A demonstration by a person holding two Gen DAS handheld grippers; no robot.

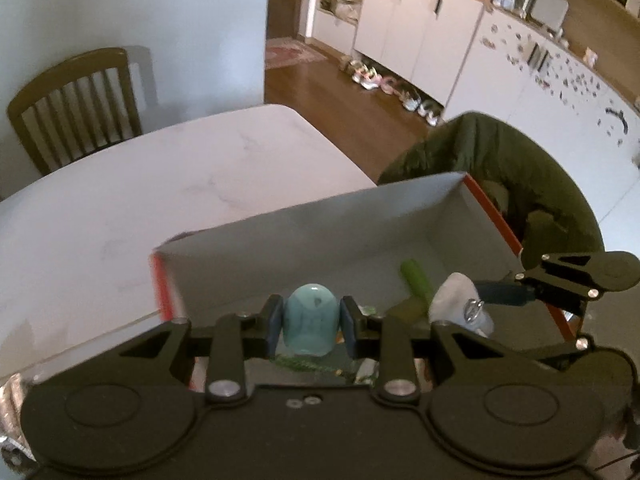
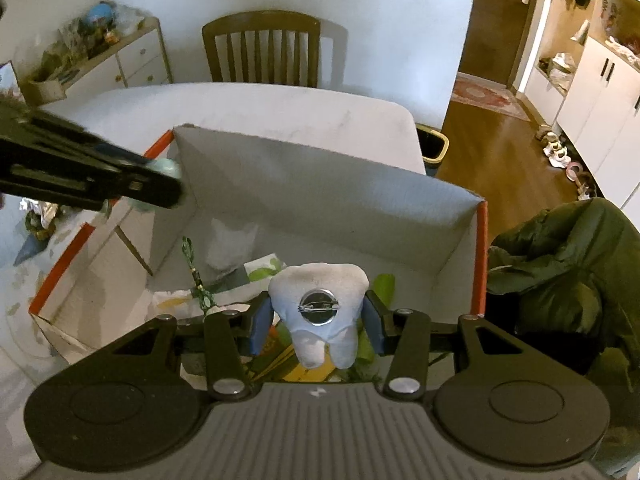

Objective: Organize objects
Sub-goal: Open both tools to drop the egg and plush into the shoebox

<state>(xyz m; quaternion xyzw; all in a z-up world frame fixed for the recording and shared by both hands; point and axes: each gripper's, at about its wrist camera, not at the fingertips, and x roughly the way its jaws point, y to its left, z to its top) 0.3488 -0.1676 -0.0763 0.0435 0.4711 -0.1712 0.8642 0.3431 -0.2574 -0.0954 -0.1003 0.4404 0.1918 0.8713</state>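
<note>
**Objects going into the box**

Left gripper [image 1: 311, 328] is pinching a smooth, glazed turquoise dome [image 1: 309, 322] over the cardboard box [image 2: 320, 184] on the bench [image 1: 120, 208]. Right gripper [image 2: 316, 326] is clamping a soft, tooth-shaped plush [image 2: 320, 308]. Lower each low inside before spreading fingers, avoiding drops.

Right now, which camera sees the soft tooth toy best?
The right wrist view. The tooth toy fills its middle, facing the camera, showing the round metal pin while the right hand-held gripper clamps it above the box. The left wrist view catches only part of it, from the side, at the right.
</note>
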